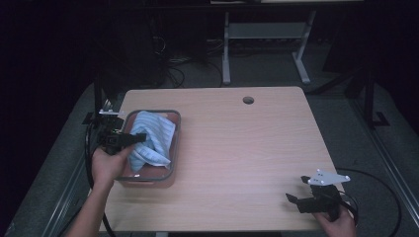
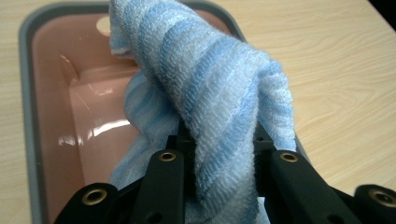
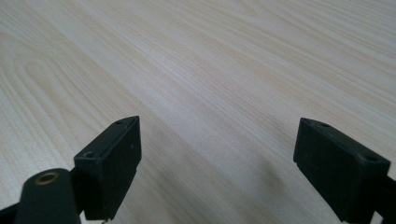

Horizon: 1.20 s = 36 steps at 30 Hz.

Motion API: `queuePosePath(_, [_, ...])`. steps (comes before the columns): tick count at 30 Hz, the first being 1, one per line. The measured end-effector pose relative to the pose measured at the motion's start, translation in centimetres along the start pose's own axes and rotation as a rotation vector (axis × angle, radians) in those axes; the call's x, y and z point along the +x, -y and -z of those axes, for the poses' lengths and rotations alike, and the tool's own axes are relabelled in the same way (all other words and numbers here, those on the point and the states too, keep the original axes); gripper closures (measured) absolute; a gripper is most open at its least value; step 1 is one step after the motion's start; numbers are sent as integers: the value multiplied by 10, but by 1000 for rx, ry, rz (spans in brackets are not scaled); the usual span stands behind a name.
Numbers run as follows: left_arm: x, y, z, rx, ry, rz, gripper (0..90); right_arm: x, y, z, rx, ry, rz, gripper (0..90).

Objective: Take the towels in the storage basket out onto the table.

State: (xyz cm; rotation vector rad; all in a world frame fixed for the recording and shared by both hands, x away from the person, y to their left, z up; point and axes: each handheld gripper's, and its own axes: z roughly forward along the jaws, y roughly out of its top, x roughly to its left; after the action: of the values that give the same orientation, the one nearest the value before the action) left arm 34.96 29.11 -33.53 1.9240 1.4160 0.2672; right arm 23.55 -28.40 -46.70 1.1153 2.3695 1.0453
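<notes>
We find the left gripper (image 2: 219, 158) with its jaws closed on a blue-striped towel (image 2: 210, 93), the cloth bunched up between them and rising out of a pink bin with a grey rim (image 2: 28, 93). The bin sits at the left side of the wooden worktop (image 1: 247, 148). The right gripper (image 3: 217, 163) has its jaws spread wide with nothing between them, low over bare worktop at the near right corner, well apart from the bin.
</notes>
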Motion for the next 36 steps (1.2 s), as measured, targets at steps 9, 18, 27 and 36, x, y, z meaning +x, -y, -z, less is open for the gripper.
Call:
queuePosePath(9, [-2,-10,16,-29,8,-5,734,0,0,-1,0,0,1,145])
queuePosePath(18, [-8,-19,25,-35,25,-12,734,0,0,-1,2,1,-3,145])
queuePosePath(27, [-12,-27,36,-55,64,-16,733,-1,0,0,1,3,-5,145])
queuePosePath(36, [-25,-38,45,-75,94,-44,733,-1,0,0,0,4,-6,145])
